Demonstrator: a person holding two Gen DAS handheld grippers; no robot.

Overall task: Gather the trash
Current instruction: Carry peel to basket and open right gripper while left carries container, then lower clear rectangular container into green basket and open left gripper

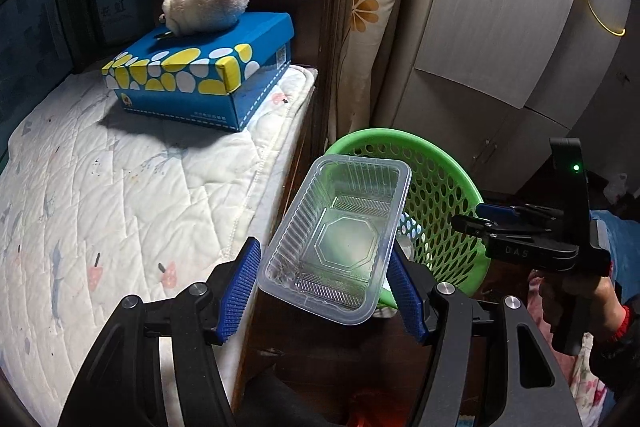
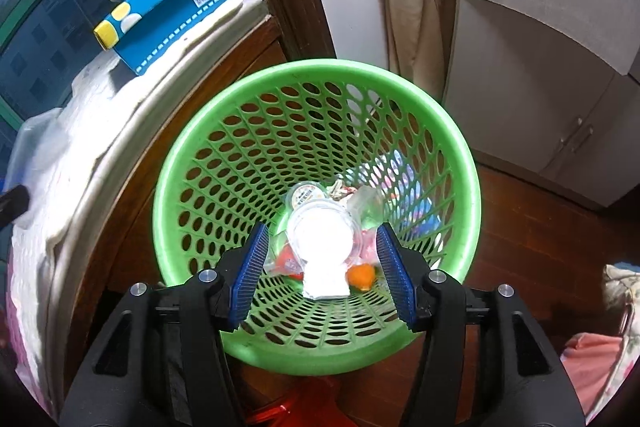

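Note:
A clear plastic food tray [image 1: 336,239] sits tilted between the blue pads of my left gripper [image 1: 324,267], which is shut on its two long sides. It hangs beside the bed, just in front of the green mesh basket [image 1: 444,187]. My right gripper [image 1: 470,219], held by a hand [image 1: 580,303], reaches over the basket from the right. In the right wrist view my right gripper [image 2: 322,231] stands open above the basket [image 2: 172,167], with nothing pressed between its pads. Inside lie a white round cup [image 2: 320,231], an orange scrap [image 2: 362,277] and crumpled wrappers.
A quilted mattress [image 1: 120,187] fills the left, bearing a blue spotted box [image 1: 200,79] with a plush toy [image 1: 208,3] on top. A dark wooden post [image 1: 332,27], a flowered curtain [image 1: 372,7] and white cabinet doors [image 1: 500,27] stand behind the basket. The floor [image 2: 540,227] is wood.

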